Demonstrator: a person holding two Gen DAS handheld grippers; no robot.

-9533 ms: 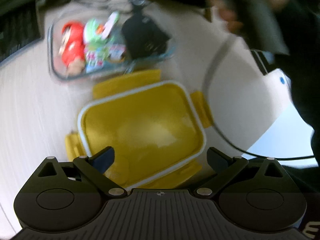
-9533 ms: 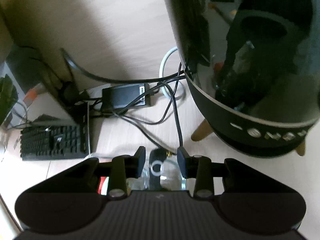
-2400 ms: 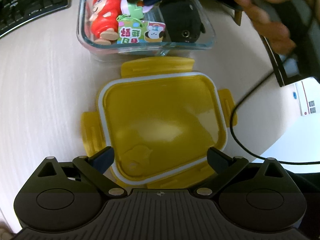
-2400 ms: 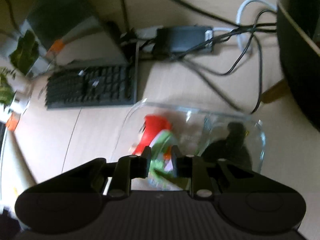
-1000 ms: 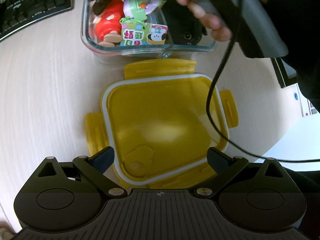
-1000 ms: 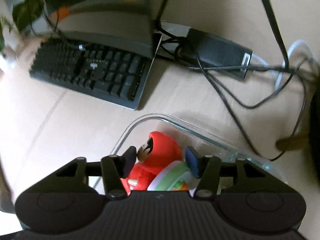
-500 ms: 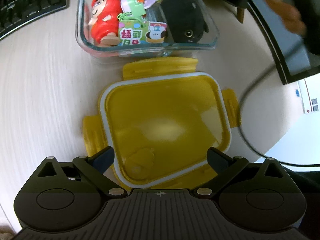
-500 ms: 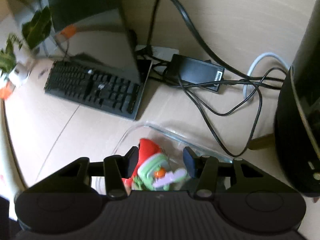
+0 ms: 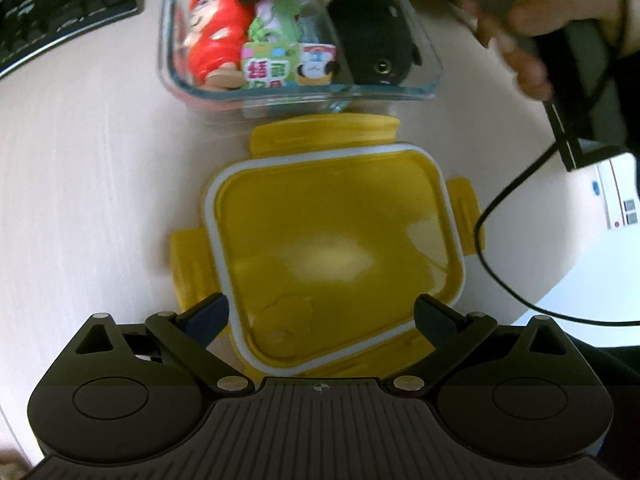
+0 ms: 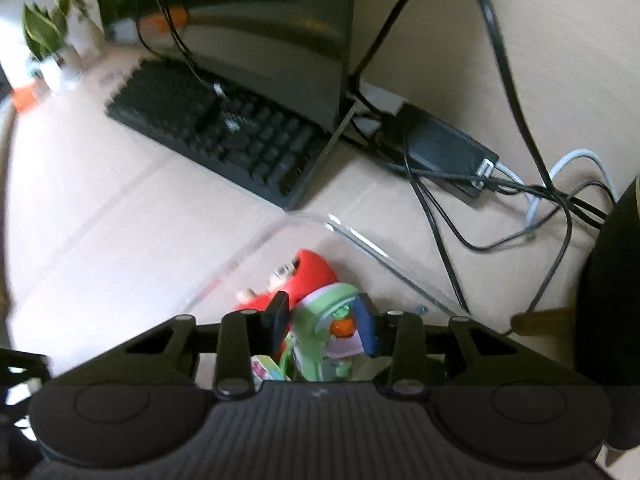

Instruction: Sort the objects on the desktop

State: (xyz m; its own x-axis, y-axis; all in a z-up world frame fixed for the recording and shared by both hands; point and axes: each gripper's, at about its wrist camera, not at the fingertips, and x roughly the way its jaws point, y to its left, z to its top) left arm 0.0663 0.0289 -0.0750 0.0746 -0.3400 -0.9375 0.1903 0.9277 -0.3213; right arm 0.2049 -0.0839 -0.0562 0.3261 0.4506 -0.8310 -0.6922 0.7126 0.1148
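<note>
Your right gripper [image 10: 322,326] is down inside the glass container [image 9: 420,46], and its jaws have just been closing around the green toy [image 10: 320,320]. The toy sits between the two fingers, which look to be pressing its sides, though motion blur keeps that from being certain. The green toy lies in the middle of the container, wedged between the red doll [image 9: 214,50] on one side and the black plush [image 9: 370,46] on the other, with a printed card [image 9: 288,68] leaning against the front wall.

Your left gripper [image 9: 320,314] hangs over the yellow lid [image 9: 332,236], which lies upside down on the table [image 9: 80,184] just in front of the container. Its jaws stand wide apart, either side of the lid's near edge, with nothing held.

So the step in hand looks like settling the green toy among the others. Next, let it go and draw the right gripper clear without dragging the neighbours, then close the left jaws on the lid, presumably to fit it over the container.
</note>
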